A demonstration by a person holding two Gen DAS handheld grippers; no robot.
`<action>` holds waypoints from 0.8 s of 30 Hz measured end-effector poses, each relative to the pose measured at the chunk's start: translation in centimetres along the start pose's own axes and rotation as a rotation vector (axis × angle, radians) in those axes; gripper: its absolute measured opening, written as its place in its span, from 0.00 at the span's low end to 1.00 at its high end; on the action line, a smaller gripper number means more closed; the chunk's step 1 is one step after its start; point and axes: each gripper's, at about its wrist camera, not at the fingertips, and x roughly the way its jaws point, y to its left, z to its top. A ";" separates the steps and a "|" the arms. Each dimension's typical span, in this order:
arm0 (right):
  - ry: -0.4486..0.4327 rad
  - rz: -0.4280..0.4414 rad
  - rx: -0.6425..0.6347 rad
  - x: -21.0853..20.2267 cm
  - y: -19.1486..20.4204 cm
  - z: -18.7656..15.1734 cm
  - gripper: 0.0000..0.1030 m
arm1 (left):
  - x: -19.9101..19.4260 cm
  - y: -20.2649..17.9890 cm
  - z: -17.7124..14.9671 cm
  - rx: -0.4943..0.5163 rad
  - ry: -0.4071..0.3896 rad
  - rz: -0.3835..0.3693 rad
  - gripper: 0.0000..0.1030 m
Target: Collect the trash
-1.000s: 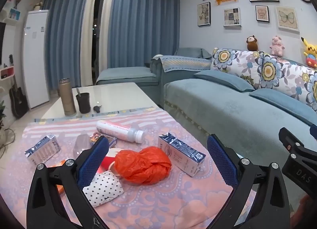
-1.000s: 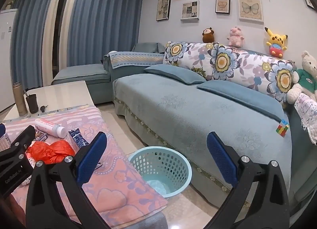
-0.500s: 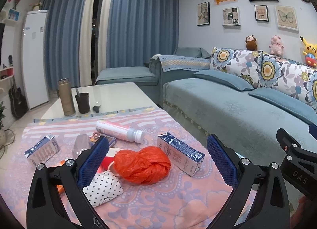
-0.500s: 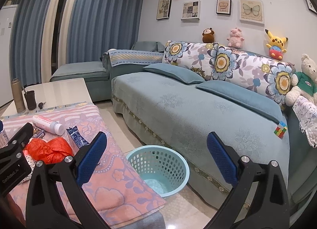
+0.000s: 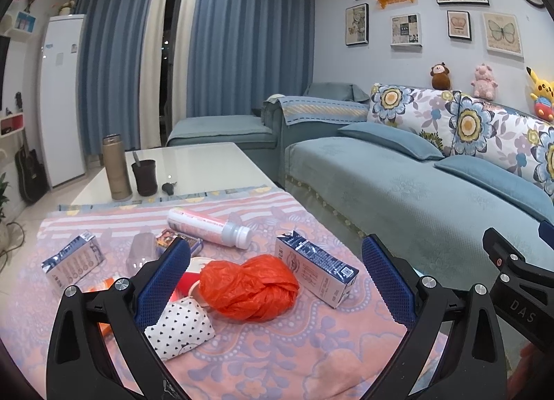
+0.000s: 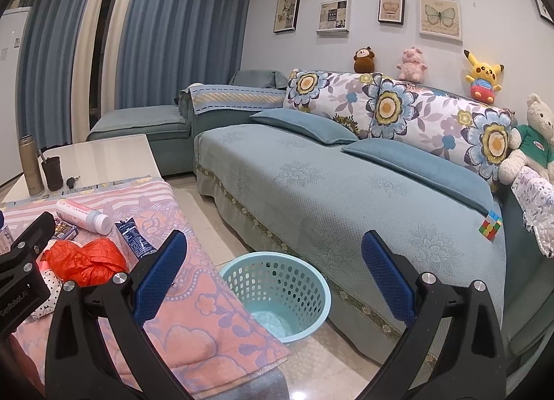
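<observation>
Left claw wide above the counter — orange bag between its pads, untouched. Right claw wide too — over the teal basket on the floor.

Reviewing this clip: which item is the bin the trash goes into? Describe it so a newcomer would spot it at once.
Start at the long blue sofa. On the floor between it and the pink-clothed table stands a light turquoise basket. It is the only round, open container with perforated walls; nothing else sits on that strip of floor.
</observation>
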 end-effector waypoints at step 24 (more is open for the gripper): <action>0.017 0.010 0.001 0.1 -0.2 -0.3 0.93 | 0.0 0.6 -0.1 -0.022 0.003 -0.003 0.93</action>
